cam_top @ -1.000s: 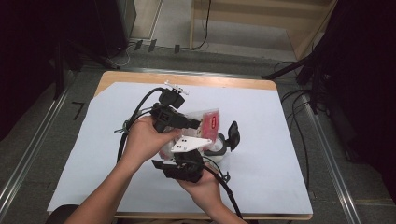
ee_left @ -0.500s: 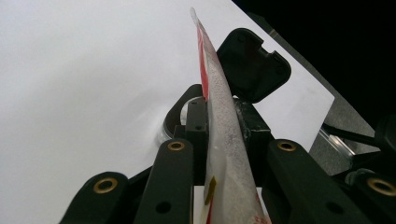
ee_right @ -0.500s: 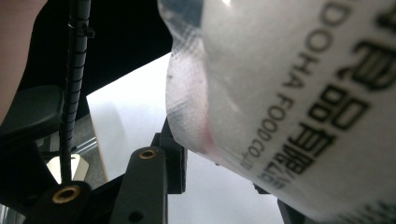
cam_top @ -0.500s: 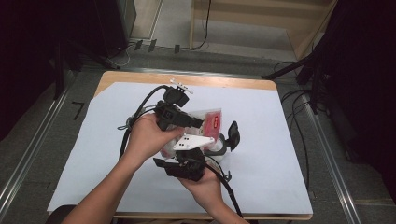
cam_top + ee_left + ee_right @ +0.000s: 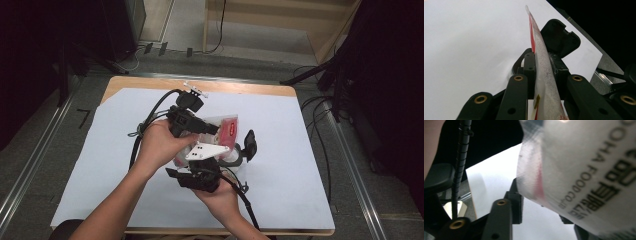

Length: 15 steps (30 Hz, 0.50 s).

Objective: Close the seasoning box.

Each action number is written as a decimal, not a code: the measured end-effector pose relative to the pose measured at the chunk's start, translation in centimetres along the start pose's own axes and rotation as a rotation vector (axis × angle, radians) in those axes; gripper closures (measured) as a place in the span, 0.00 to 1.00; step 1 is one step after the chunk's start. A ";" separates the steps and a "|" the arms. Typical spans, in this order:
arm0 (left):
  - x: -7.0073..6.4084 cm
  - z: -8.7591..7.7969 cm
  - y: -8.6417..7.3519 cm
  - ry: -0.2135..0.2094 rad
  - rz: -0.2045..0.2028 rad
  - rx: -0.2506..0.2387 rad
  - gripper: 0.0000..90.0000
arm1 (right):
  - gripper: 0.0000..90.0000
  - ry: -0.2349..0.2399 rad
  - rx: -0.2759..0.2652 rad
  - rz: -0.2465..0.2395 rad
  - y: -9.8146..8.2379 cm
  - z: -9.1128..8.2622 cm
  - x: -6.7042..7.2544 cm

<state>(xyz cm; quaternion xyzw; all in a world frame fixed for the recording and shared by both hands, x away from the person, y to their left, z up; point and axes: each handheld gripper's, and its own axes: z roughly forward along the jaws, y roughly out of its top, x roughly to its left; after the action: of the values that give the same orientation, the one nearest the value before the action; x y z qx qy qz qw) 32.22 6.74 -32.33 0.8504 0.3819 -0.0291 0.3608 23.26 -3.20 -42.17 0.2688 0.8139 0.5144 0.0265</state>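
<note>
**Pouch held mid-bench between both claws**

We see the white-covered bench point(image 5: 300, 150) with wide bare room to every edge. Above its middle, our left claw point(image 5: 541, 67) is clenched on the clear pouch point(image 5: 544, 75) edge-on; our right claw point(image 5: 541, 207) grasps the same pouch.
</note>
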 end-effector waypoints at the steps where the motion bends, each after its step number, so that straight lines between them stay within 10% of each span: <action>1: -0.1 0.0 0.0 -0.001 0.001 -0.003 0.87 | 0.72 0.000 0.001 0.000 0.0 0.0 0.0; 15: -0.3 0.1 -0.2 0.004 0.009 -0.010 0.87 | 0.72 -0.001 0.001 0.002 -0.1 0.0 0.1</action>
<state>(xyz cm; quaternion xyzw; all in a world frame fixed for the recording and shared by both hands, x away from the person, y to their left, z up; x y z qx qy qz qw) 31.93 6.63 -32.40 0.8503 0.3789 -0.0239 0.3646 23.14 -3.24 -42.26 0.2702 0.8137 0.5139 0.0263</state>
